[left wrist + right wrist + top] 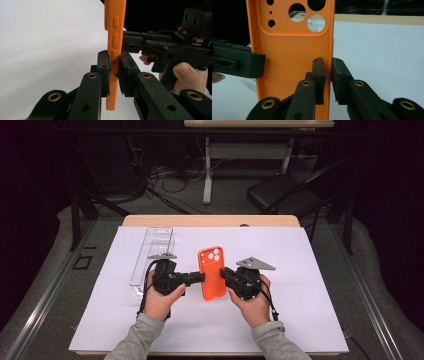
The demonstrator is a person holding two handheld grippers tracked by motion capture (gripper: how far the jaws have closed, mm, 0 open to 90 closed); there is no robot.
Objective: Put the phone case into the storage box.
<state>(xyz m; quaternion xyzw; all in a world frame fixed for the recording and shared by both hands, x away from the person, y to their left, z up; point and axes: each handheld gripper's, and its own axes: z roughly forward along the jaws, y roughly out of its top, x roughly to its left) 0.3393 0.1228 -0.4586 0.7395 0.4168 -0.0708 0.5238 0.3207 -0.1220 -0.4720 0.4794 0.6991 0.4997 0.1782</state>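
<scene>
High view first, from left to right: a clear plastic oblong packaging tray [152,255] lies on the white sheet [310,320] that covers the wooden table [210,220], just beyond the left gripper [199,278]. That gripper is held in the person's left hand [160,302] and points level toward the middle of the sheet. Its jaws are closed on the left long edge of an orange, soft-looking phone case [212,272] with round camera cut-outs at its far end. The case is in the middle of the sheet, between the two grippers; whether it rests on the sheet or is held just above it I cannot tell. On its other long edge sits the right gripper [224,274], held in the right hand [255,307], well short of the bare right part of the sheet.

Left gripper view shows the black pads clamped on the case [113,37] at its button side, the case standing edge-on, with the right gripper [130,43] behind it.

Right gripper view shows the case's textured inner face [287,50]. The right gripper's [327,72] jaws sit on either side of the case's edge wall: the left pad lies against it, and a slim gap shows at the right pad, so they are not clamped on it.
</scene>
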